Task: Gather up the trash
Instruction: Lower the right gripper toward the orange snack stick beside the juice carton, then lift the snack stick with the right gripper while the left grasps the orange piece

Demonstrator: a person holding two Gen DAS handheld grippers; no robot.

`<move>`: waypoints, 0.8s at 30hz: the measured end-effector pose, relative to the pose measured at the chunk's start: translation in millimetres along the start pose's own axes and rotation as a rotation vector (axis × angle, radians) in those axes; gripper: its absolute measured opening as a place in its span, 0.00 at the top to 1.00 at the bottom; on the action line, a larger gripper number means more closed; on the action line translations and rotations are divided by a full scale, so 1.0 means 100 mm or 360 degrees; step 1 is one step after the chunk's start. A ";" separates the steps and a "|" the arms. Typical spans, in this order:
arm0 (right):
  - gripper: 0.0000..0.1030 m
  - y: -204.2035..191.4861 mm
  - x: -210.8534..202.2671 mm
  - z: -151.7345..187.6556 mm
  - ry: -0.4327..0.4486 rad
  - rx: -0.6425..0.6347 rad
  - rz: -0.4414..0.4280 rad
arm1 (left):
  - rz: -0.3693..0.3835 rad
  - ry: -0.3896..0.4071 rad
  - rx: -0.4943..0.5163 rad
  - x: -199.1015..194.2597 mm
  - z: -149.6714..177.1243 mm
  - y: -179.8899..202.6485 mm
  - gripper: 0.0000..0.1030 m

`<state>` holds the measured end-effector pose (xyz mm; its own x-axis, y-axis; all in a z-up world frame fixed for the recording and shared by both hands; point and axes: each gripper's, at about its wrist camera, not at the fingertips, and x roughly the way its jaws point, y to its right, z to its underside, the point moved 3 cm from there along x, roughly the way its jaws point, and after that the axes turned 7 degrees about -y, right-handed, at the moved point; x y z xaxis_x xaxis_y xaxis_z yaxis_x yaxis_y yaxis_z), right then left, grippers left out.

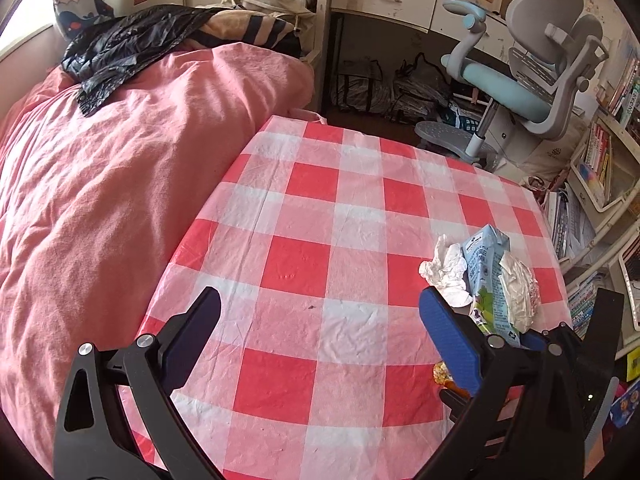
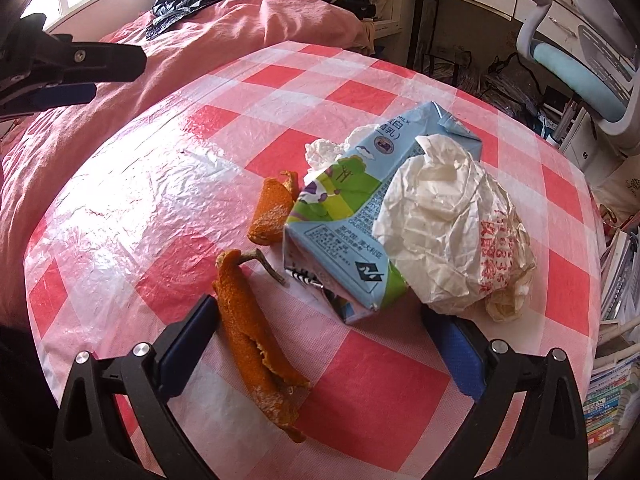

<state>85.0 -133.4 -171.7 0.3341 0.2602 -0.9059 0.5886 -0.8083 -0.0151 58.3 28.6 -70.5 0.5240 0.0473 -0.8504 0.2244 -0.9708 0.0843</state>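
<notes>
Both the left claw (image 1: 320,312) and right claw (image 2: 320,320) are held wide open, empty. Beside the milk carton (image 2: 340,208) on the tabletop (image 2: 140,200), crumpled paper (image 2: 440,232) and what seem orange peels (image 2: 256,340) are seen.

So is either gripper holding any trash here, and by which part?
Nothing is held. The left gripper and right gripper are both open, above the tablecloth.

Left tongs (image 1: 320,316) spread wide over the checked table (image 1: 320,208)

Nothing sits between the jaws. Off to the right — a flattened milk carton (image 1: 490,276) with crumpled white paper (image 1: 448,270) beside it and a wrapper (image 1: 518,292) on top. A pink bed (image 1: 120,152) lies left, a black bag (image 1: 132,46) on it.
</notes>
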 end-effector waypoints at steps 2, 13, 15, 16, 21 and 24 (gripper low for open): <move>0.06 -0.01 -0.07 0.02 -0.0029 -0.0010 0.0068 | 0.0020 -0.0013 -0.0020 0.01 -0.01 -0.05 0.07; 0.16 -0.51 -0.80 0.53 0.0232 -0.0417 -0.0022 | 0.0062 -0.0128 -0.0225 0.12 0.03 -0.51 0.07; 0.39 -0.55 -0.69 0.53 0.0171 -0.0426 -0.0086 | 0.0085 -0.0145 -0.0249 0.13 0.05 -0.52 0.07; 0.47 -0.57 -0.62 0.52 0.0129 -0.0423 -0.0117 | 0.0095 -0.0152 -0.0251 0.13 0.06 -0.52 0.07; 0.52 -0.55 -0.53 0.41 0.0141 -0.0417 -0.0085 | 0.0081 -0.0182 -0.0117 0.16 0.11 -0.32 0.07; 0.52 -0.48 -0.55 0.32 0.0180 -0.0371 -0.0080 | 0.0071 -0.0193 -0.0047 0.19 0.11 -0.22 0.07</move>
<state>15.0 -125.7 -134.7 0.3725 0.3652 -0.8531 0.7561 -0.6524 0.0509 54.2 47.9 -94.8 0.4312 -0.0264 -0.9019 0.2283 -0.9639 0.1374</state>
